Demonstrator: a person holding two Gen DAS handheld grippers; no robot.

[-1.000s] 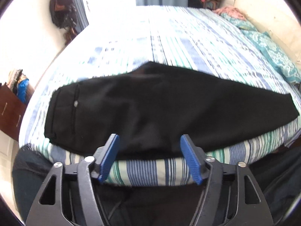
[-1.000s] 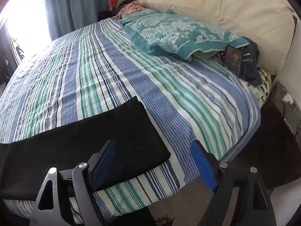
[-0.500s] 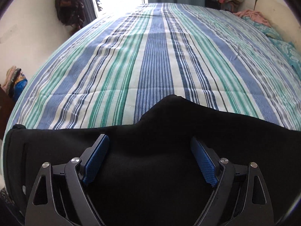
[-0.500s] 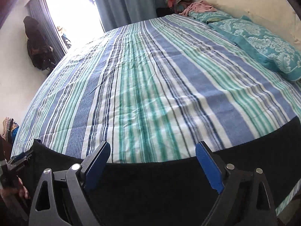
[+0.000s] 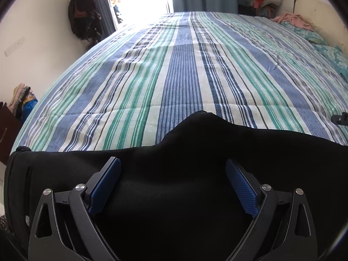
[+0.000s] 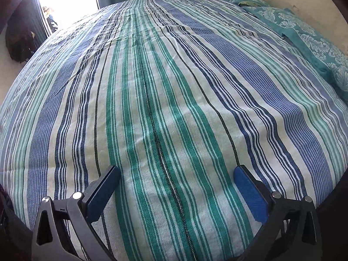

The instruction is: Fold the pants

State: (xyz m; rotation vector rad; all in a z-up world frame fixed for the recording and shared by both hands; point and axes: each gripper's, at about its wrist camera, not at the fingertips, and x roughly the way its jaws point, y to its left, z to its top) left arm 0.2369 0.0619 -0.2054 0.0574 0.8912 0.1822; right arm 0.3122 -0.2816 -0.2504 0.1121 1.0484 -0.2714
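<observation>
1. Both tongs have just been opening and now stand wide, with nothing clamped. The left tongs [image 5: 173,183] hang over the black pants [image 5: 174,152], cloth showing between the blue pads but not pinched. The right tongs [image 6: 177,187] frame only striped bed [image 6: 174,87].
2. A second ago the left view showed the whole pants lying along the near edge of the bed; now the black cloth fills the lower half of that frame, its humped edge at centre, so the left tongs have come in close and low over it.
3. The right view has lost the pants from between its pads: earlier a black band crossed the bottom of its frame, now only dark slivers sit at the lower left and lower right corners, too little to name.
4. My reading: this is the approach before a first grasp. The pants lie flat and unfolded.
5. Both tongs tilt steeply down toward the bed. The left looks placed to nip the cloth; the right seems past it and likely needs to draw back.
</observation>
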